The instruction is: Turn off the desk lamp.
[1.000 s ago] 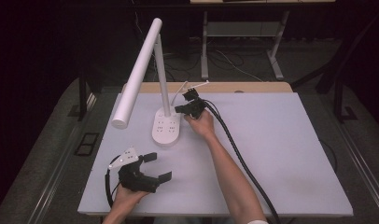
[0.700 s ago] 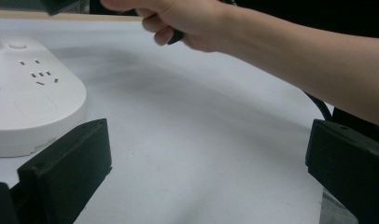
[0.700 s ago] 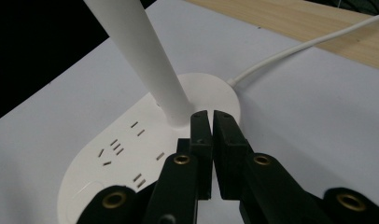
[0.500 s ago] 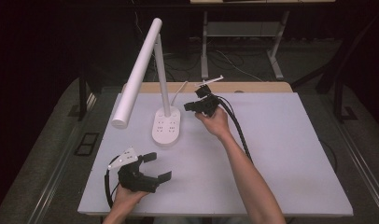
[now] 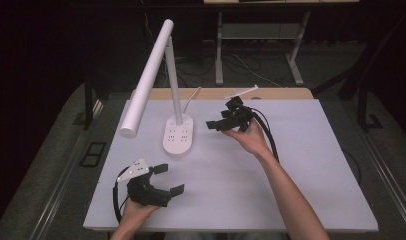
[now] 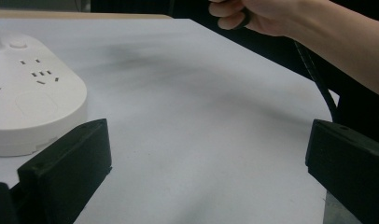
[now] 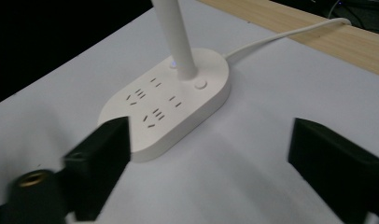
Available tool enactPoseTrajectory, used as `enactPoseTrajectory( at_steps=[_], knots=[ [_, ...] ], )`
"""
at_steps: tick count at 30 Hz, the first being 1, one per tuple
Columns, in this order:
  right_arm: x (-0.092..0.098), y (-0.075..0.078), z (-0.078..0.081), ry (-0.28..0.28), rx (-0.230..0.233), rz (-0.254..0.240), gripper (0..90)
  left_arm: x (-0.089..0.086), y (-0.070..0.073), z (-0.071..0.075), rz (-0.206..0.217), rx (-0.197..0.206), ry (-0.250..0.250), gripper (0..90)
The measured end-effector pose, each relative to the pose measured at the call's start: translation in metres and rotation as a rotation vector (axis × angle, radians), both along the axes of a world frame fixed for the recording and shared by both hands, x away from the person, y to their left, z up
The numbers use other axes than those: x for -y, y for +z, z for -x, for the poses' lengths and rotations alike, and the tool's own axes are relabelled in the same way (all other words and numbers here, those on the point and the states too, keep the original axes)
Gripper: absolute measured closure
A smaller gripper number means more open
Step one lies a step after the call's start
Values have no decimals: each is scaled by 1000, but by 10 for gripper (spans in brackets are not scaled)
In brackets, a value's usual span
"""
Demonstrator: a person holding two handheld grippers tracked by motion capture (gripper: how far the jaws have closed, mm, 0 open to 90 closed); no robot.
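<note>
Since a second ago the right tongs (image 5: 218, 122) have backed away from the lamp (image 5: 178, 135), moving from just beside its base out to the right, and they now hang above the tabletop (image 5: 301, 190), raised in the hand. Their jaws stand spread wide with nothing between them; in the right gripper view they frame the base, with its sockets, round button (image 7: 200, 84) and stem (image 7: 176, 37). That aim suggests the hand has stepped back only to line up on the button or the stem, not to leave the lamp.

Left tongs (image 5: 171, 180) have not shifted: they rest low at the near left of the tabletop, jaws released and wide apart, empty, pointing toward the base (image 6: 33, 102). Parked there, they stay clear of the right arm's path, probably ready to steady the base if needed.

Lamp stands at the back left of the tabletop, its long head (image 5: 146, 75) sloping down to the left, its cord (image 7: 290, 32) running off the back edge.
</note>
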State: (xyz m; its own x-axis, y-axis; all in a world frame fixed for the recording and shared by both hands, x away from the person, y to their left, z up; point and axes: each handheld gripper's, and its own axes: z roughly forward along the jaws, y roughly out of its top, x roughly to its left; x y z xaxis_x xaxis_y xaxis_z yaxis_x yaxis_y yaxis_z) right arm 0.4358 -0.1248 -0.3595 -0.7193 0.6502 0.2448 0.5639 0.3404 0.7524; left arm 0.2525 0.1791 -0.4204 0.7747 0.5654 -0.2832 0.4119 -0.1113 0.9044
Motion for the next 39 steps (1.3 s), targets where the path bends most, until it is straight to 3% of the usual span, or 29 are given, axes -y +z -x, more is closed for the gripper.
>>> enactPoseTrajectory(
  at_steps=[2, 3, 4, 6, 23, 36, 39],
  knots=[
    [5, 2, 7, 6, -2, -4, 99, 1, 0, 0, -3, -3, -3, 0],
    [9, 3, 11, 19, 5, 0, 10, 1, 0, 0, -5, -3, -5, 0],
    [12, 4, 14, 28, 10, 10, 6, 1, 0, 0, -7, -2, -6, 0],
    [19, 4, 19, 43, 18, 7, 5, 1, 0, 0, -9, -1, -6, 0],
    [82, 7, 70, -8, 21, -64, 6, 3, -1, -1, -16, 0, -10, 0],
    [124, -1, 119, -56, 32, -99, 6, 3, 0, 0, -23, 2, -10, 0],
    [134, -8, 133, -68, 29, -83, 6, 3, 0, 0, -23, 4, -9, 0]
  ],
)
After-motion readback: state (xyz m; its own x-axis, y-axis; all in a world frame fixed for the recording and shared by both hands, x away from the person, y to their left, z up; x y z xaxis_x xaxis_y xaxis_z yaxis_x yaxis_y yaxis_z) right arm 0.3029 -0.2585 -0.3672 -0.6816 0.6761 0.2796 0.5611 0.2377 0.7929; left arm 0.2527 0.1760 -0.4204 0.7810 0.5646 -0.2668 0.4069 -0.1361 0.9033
